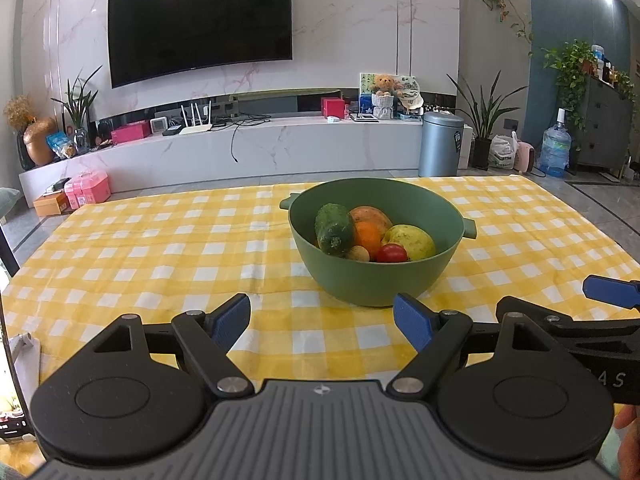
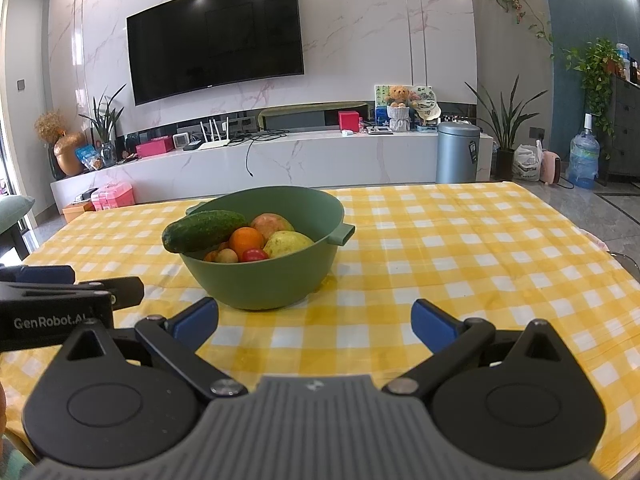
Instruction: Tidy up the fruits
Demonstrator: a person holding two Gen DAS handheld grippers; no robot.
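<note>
A green bowl (image 1: 372,280) stands on the yellow checked tablecloth (image 1: 160,240); it also shows in the right wrist view (image 2: 264,284). It holds a cucumber (image 1: 334,230) (image 2: 204,230), an orange (image 1: 368,238) (image 2: 246,242), a mango-like fruit (image 1: 372,214) (image 2: 272,222), a yellow-green pear (image 1: 412,242) (image 2: 288,242), a red tomato (image 1: 391,253) (image 2: 255,255) and a small tan fruit (image 1: 358,254) (image 2: 227,256). My left gripper (image 1: 322,322) is open and empty, just in front of the bowl. My right gripper (image 2: 316,320) is open and empty, in front and right of the bowl.
The right gripper's blue finger (image 1: 608,290) shows at the right edge of the left wrist view; the left gripper's body (image 2: 48,304) shows at the left of the right wrist view. Beyond the table's far edge are a TV console (image 1: 260,148) and a grey bin (image 1: 440,144).
</note>
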